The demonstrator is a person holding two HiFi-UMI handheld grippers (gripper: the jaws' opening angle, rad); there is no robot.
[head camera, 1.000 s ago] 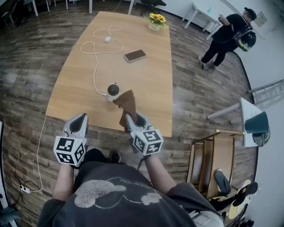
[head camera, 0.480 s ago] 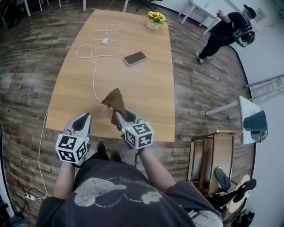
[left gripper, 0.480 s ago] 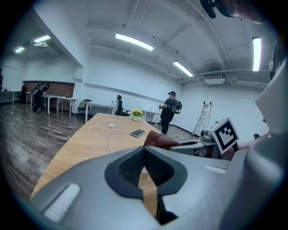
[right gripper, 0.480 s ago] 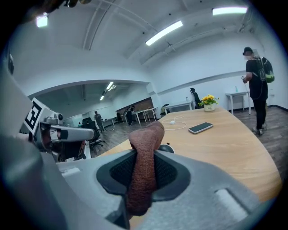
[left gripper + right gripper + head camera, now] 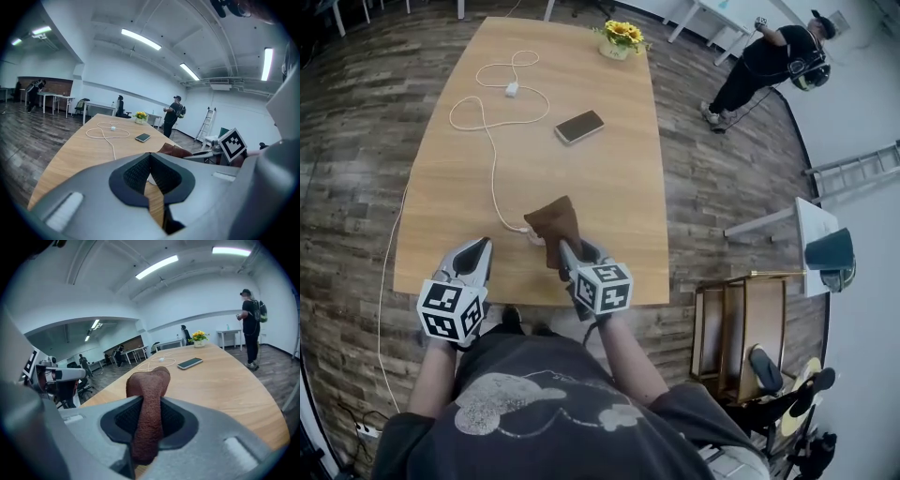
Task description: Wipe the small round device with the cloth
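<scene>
Cloth [image 5: 551, 220]: soft, light; lower centre, draped over device.
Device [image 5: 534, 238]: mostly covered on surface [image 5: 609, 187]; probably light, slides easily.
Right gripper [image 5: 566, 251]: jaws clamped on cloth.
Left gripper [image 5: 476, 251]: jaws together, empty.

Brown cloth [image 5: 553, 223] over small round device [image 5: 533, 237] (mostly hidden)

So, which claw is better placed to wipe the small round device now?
Right. The right claw is shut on the brown cloth, which hangs over the device; the left claw is shut and empty.
</scene>
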